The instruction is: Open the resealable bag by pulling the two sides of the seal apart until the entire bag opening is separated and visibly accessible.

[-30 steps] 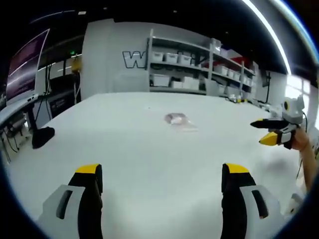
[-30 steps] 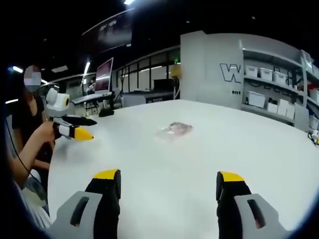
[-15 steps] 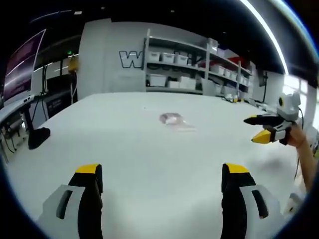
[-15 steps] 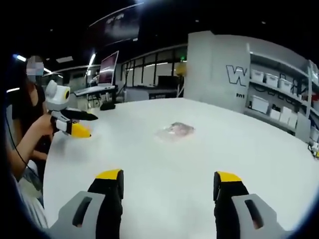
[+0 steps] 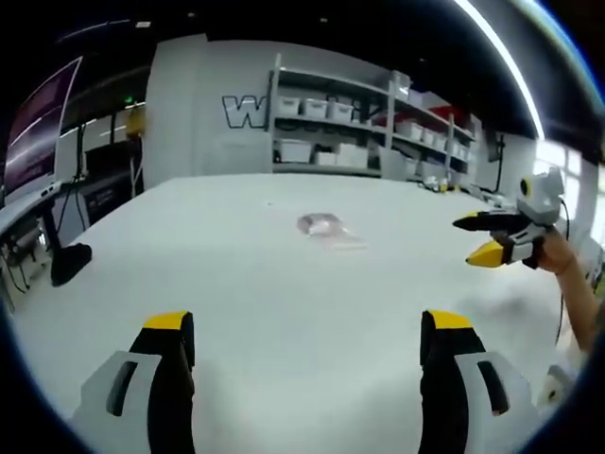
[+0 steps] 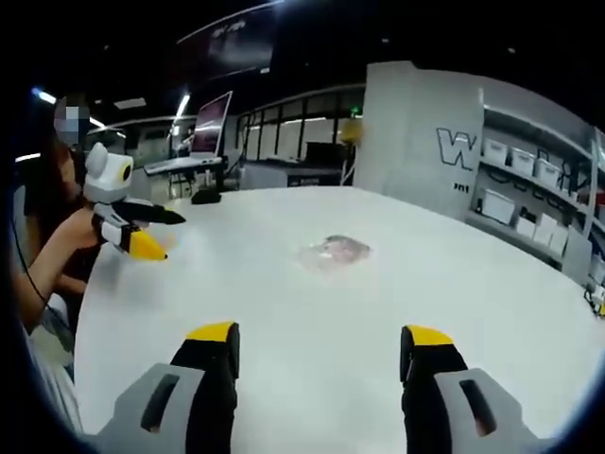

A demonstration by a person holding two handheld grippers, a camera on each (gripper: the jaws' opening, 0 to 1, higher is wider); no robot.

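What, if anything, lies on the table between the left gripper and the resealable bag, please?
Nothing: in the left gripper view, bare white table stretches from the open left gripper to the resealable bag, which lies flat farther out.

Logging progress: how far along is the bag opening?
Nothing done: the bag lies flat on the white table, untouched. Left gripper and right gripper are open, empty, short of it. Left: reaching it, gripping both seal sides, pulling apart.
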